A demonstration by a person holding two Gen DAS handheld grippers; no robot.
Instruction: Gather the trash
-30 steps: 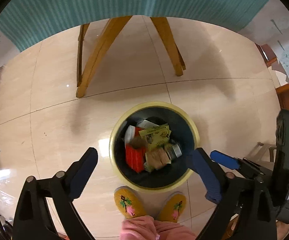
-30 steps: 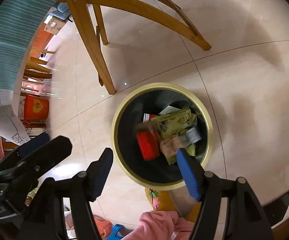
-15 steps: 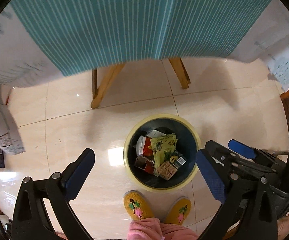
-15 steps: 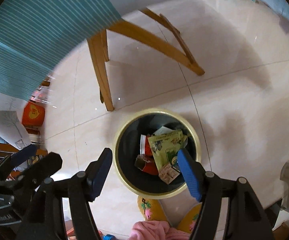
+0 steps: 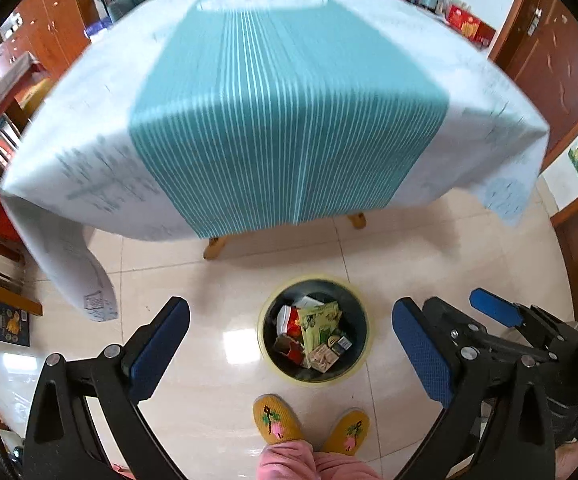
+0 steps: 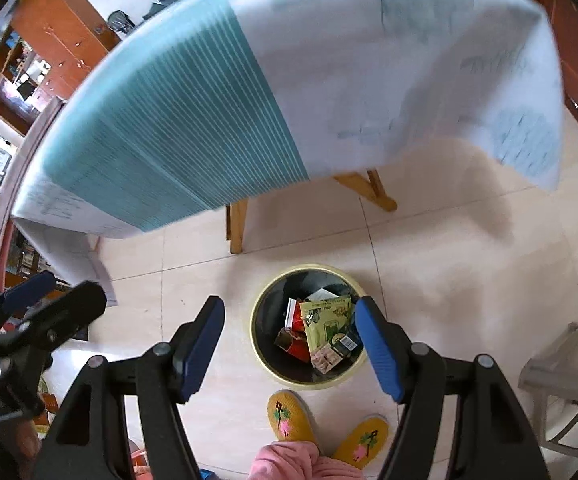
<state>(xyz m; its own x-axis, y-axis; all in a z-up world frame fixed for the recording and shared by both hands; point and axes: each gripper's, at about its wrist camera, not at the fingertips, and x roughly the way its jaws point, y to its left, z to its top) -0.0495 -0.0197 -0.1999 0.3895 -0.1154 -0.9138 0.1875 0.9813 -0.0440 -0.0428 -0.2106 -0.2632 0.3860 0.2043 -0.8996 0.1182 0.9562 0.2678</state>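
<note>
A round bin with a yellow rim [image 5: 266,354] [image 6: 258,356] stands on the tiled floor, far below both grippers. Inside it lie several pieces of trash: a green packet [image 5: 320,324] [image 6: 325,318], red wrappers [image 5: 292,320] and small cartons [image 6: 327,358]. My left gripper [image 5: 291,354] is open high above the bin, with nothing between its blue pads. My right gripper [image 6: 291,346] is open too and holds nothing; it also shows at the right edge of the left wrist view [image 5: 489,312]. The left gripper appears at the left edge of the right wrist view [image 6: 41,300].
A table with a teal-striped runner [image 5: 273,120] [image 6: 177,128] over a white cloth stands on wooden legs [image 6: 236,224] beyond the bin. A person's yellow slippers [image 5: 275,420] [image 6: 289,418] and pink trouser legs are just before the bin. A grey plastic stool [image 6: 561,376] stands at the right. Wooden cabinets line the walls.
Both grippers have risen well above the bin, so it looks smaller and the tabletop has come into view. Both stayed open and empty.
</note>
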